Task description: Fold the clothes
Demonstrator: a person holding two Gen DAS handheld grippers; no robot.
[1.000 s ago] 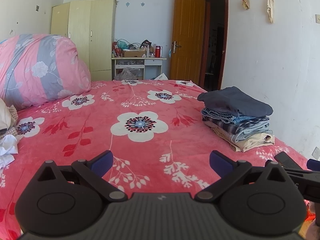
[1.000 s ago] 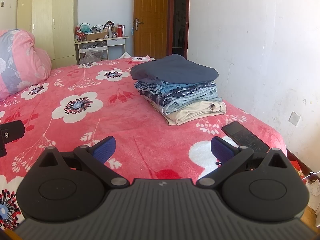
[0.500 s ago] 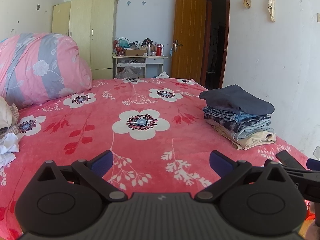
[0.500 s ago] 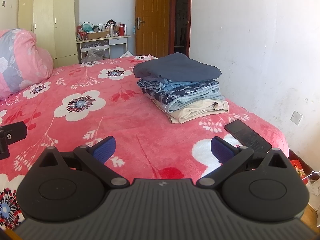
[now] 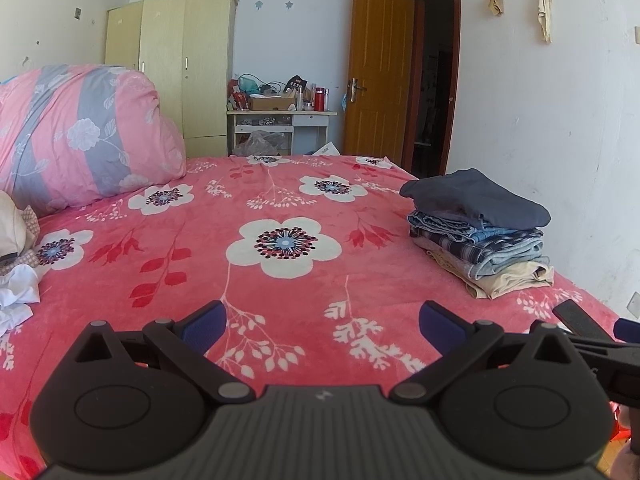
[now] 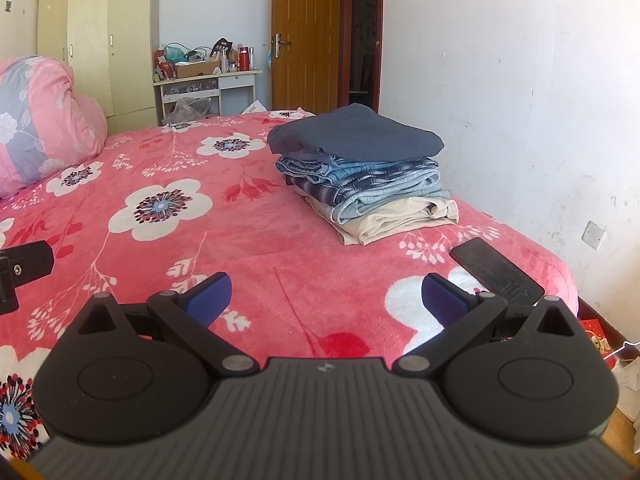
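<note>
From the left wrist, the jaws of the left gripper (image 5: 322, 322) stand wide apart with nothing between the blue pads (image 5: 202, 322), only bare blanket (image 5: 240, 208) beneath, which suggests a hand free for the next garment. Taking the stack of folded clothes (image 5: 478, 234) as the mark: it sits at the bed's wall-side edge, probably so the middle stays free for folding. Well to its left, across the whole blanket, a heap of unfolded clothes (image 5: 16, 264) lies at the opposite edge, likely the supply still to be worked. Behind that heap, further from the stack, is the rolled quilt (image 5: 80, 136). Just in front of the stack lies a dark phone (image 5: 576, 318).

From the right wrist, the right gripper (image 6: 324, 300) is likewise spread fully open and empty. The stack (image 6: 362, 172) is ahead and slightly right, a dark blue piece on top, checked and denim layers under it, a beige one at the base. The phone (image 6: 496, 272) lies near the stack's front, close by the right pad. The unfolded heap is out of this view.
</note>
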